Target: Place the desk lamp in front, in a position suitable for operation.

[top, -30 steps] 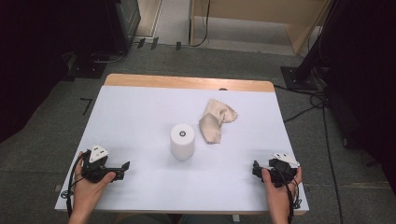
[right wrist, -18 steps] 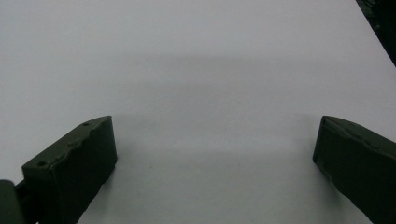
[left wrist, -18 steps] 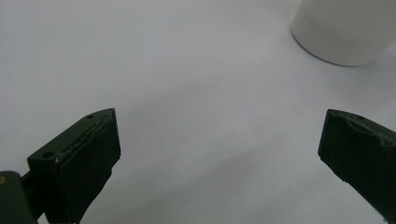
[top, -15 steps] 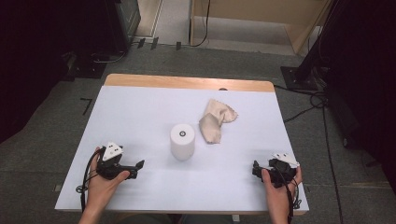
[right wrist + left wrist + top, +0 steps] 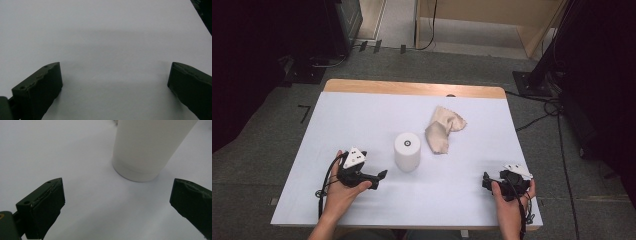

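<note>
Left gripper (image 5: 379,174), jaws wide apart, points at the upright white cylinder (image 5: 407,151) just right of it at frame centre; right gripper (image 5: 486,181), also spread, sits well apart at lower right.

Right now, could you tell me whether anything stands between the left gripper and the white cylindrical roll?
Nothing visible does. The left gripper has its jaws wide open, facing the white cylindrical roll across bare white tabletop. The crumpled beige cloth lies beyond the roll, out of the path.
</note>
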A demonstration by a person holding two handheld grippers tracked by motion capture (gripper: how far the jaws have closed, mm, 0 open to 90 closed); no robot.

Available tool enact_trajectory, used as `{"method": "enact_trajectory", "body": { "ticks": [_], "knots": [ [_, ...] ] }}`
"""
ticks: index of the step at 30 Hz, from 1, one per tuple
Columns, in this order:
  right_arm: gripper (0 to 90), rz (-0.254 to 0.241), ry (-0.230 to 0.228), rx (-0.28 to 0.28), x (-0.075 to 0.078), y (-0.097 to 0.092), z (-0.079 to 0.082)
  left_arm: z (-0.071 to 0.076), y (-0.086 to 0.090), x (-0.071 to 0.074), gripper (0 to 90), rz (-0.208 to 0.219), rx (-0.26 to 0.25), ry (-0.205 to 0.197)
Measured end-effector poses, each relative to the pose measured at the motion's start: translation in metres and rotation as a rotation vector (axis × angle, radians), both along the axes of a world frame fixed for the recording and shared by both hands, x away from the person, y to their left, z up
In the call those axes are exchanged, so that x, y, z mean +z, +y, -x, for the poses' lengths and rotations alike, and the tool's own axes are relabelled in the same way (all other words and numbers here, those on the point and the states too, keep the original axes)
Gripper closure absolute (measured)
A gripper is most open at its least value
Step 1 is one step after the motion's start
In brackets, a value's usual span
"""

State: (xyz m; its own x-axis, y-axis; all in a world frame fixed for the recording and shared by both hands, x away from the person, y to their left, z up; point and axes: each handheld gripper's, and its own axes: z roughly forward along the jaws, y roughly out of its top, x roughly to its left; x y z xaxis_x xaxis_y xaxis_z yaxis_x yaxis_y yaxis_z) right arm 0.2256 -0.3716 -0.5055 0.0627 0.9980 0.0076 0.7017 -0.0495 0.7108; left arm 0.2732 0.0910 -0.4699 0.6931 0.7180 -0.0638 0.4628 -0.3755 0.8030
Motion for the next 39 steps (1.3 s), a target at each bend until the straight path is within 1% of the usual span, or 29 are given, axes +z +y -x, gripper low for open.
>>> {"method": "enact_trajectory", "body": {
  "ticks": [4, 6, 10, 13, 16, 17, 18, 21, 24, 25, 30, 34, 36, 37, 38, 39],
  "knots": [
    [0.0, -0.001, 0.001, -0.002, 0.000, 0.000, 0.000, -0.004, -0.016, -0.001, 0.0, -0.012, -0.030, -0.013],
    [0.0, -0.001, 0.000, -0.002, 0.000, 0.000, 0.000, -0.005, -0.023, -0.001, 0.0, -0.026, -0.041, -0.023],
    [0.0, 0.000, -0.001, -0.001, 0.000, 0.000, 0.000, -0.010, -0.041, -0.002, 0.0, -0.025, -0.070, -0.039],
    [0.0, 0.000, -0.001, -0.001, 0.000, 0.000, 0.000, -0.015, -0.051, -0.002, 0.0, -0.028, -0.080, -0.045],
    [0.0, 0.000, 0.000, -0.002, 0.000, 0.000, 0.000, -0.020, -0.059, -0.003, 0.0, -0.021, -0.086, -0.046],
    [0.0, 0.000, 0.000, -0.002, 0.000, 0.000, 0.000, -0.021, -0.060, -0.004, 0.0, -0.023, -0.088, -0.047],
    [0.0, 0.000, -0.001, -0.001, 0.000, 0.000, 0.000, -0.023, -0.062, -0.004, 0.0, -0.014, -0.088, -0.046],
    [0.0, 0.000, -0.002, -0.001, 0.000, 0.000, 0.000, -0.025, -0.065, -0.006, 0.0, -0.005, -0.089, -0.046],
    [0.0, 0.002, -0.002, 0.001, 0.000, 0.000, 0.000, -0.030, -0.069, -0.005, 0.0, -0.009, -0.092, -0.050],
    [0.0, 0.001, -0.002, 0.000, 0.000, 0.000, 0.000, -0.030, -0.070, -0.005, 0.0, 0.002, -0.093, -0.051],
    [0.0, 0.002, -0.002, 0.000, 0.000, 0.000, 0.000, -0.037, -0.077, -0.002, 0.0, 0.028, -0.106, -0.065],
    [0.0, 0.000, -0.001, -0.001, 0.000, 0.000, 0.000, -0.040, -0.081, -0.003, 0.0, 0.037, -0.109, -0.089],
    [0.0, 0.000, -0.001, -0.002, 0.000, 0.000, 0.000, -0.043, -0.082, -0.004, 0.0, 0.038, -0.105, -0.109],
    [0.0, -0.001, -0.001, -0.002, 0.000, 0.000, 0.000, -0.043, -0.083, -0.004, 1.2, 0.046, -0.106, -0.113],
    [0.0, -0.001, -0.001, -0.002, 0.000, 0.000, 0.000, -0.043, -0.083, -0.003, 5.5, 0.049, -0.106, -0.126],
    [0.0, -0.001, -0.001, -0.002, 0.000, 0.000, 0.000, -0.043, -0.085, -0.003, 7.9, 0.031, -0.100, -0.139]
  ]
}}
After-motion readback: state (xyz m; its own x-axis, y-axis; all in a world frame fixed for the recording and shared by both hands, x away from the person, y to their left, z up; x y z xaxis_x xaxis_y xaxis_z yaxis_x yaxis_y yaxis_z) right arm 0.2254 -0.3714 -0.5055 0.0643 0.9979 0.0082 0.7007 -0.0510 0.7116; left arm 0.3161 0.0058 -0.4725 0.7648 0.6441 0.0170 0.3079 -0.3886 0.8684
